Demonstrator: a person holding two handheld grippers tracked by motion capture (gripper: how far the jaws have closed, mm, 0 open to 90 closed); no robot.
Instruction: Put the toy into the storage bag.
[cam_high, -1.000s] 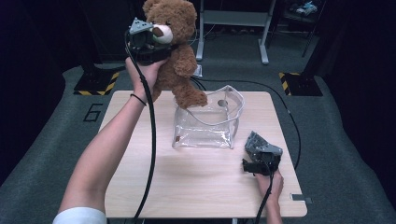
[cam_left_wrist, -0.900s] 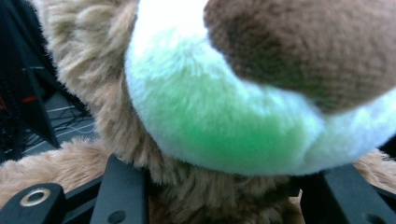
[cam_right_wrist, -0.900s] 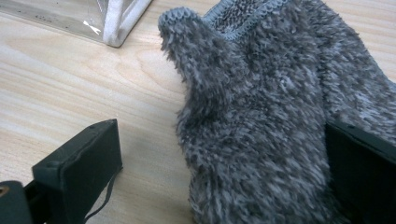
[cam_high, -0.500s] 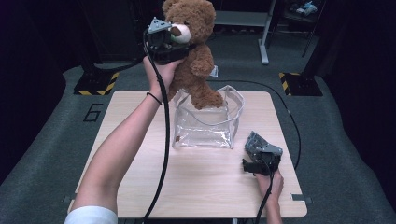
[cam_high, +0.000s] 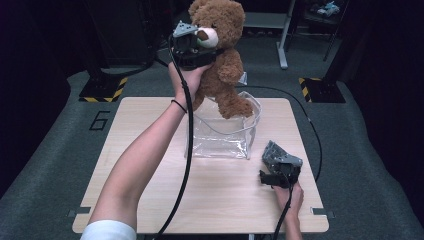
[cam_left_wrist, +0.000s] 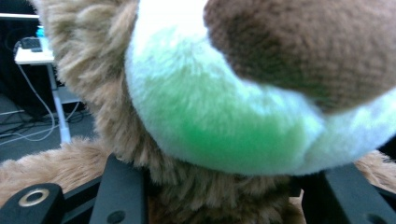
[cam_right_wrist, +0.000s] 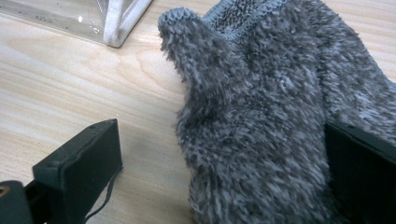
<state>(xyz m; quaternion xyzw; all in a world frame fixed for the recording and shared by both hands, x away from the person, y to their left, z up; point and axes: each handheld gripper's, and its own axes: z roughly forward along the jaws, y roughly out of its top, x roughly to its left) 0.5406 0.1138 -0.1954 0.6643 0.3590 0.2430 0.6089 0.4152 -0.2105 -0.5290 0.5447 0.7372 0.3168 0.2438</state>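
The left tongs (cam_high: 197, 44) were clamped on the teddy bear (cam_high: 222, 55) at its neck, holding it up over the far side of the clear bag (cam_high: 222, 135) on the bench (cam_high: 150, 150); the right tongs (cam_high: 280, 172) stood apart near a grey fuzzy mitten (cam_right_wrist: 261, 116), right of the bag; to do it well, the bear's feet should probably go straight down into the bag's open top, slowly, so the soft bag did not tip.
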